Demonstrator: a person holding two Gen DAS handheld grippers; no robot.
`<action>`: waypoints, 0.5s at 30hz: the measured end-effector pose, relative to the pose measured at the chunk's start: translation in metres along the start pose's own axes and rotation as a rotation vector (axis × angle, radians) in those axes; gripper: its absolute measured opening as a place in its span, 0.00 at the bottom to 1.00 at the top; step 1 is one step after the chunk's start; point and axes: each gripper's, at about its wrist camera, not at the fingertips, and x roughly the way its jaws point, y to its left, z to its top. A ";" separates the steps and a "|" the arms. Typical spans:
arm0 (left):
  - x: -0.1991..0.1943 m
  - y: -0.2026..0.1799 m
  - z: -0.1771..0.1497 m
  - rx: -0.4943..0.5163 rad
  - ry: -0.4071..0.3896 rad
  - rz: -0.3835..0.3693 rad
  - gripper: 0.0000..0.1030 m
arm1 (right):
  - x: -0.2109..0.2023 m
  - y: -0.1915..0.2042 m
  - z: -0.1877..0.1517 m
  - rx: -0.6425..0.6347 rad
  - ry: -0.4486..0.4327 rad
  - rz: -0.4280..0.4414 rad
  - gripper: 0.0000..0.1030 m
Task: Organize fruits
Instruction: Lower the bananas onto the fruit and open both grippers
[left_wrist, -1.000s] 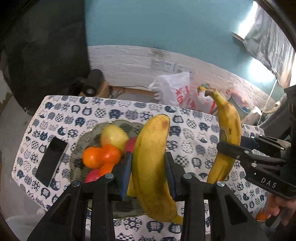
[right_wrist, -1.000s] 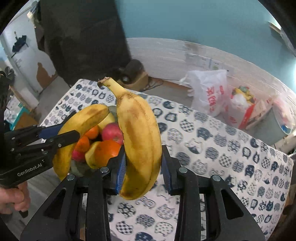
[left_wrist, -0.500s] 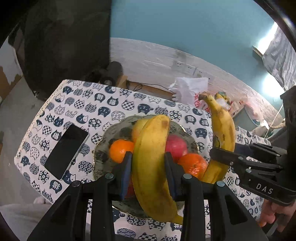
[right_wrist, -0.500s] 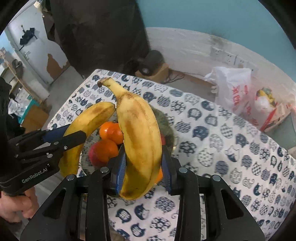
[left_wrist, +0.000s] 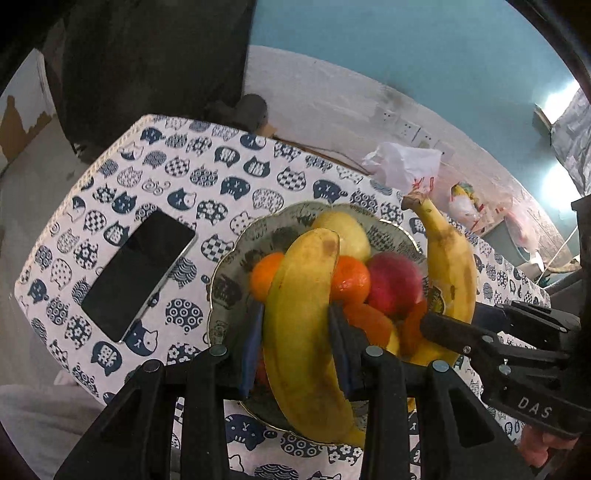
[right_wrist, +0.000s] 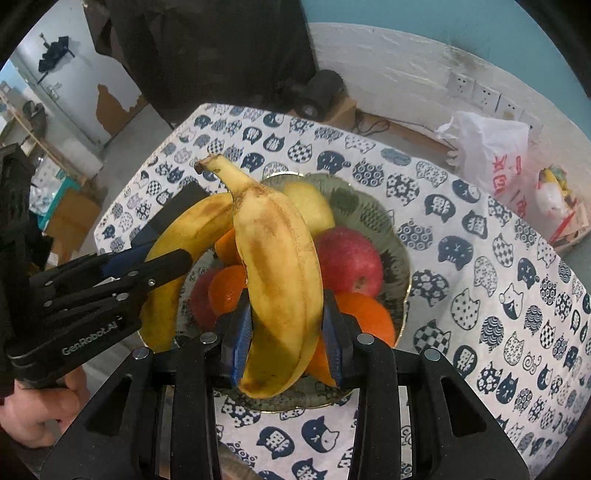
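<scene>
Apples and oranges already in bowl (left_wrist: 225, 291); left hand-held gripper (left_wrist: 295, 332) and right hand-held gripper (right_wrist: 286, 328) each clamp a banana above it, unreleased.

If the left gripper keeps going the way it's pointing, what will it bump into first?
Probably the fruit piled in the bowl: the banana clamped in the left gripper points down at the oranges. Depth is unclear.

Beyond the tongs, a teal wall (left_wrist: 424, 55) above a white-painted band with sockets (right_wrist: 484, 94) is seen, and bright window light (left_wrist: 557, 99) is admitted at right.
</scene>
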 end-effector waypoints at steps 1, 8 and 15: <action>0.002 0.000 -0.001 0.000 0.004 0.002 0.34 | 0.001 0.000 0.000 0.002 0.004 -0.001 0.33; 0.010 0.004 -0.004 -0.008 0.011 0.005 0.34 | 0.011 0.003 0.002 0.023 0.017 0.003 0.36; 0.003 0.004 -0.001 -0.011 -0.002 0.009 0.41 | 0.006 0.002 0.006 0.035 -0.002 0.014 0.38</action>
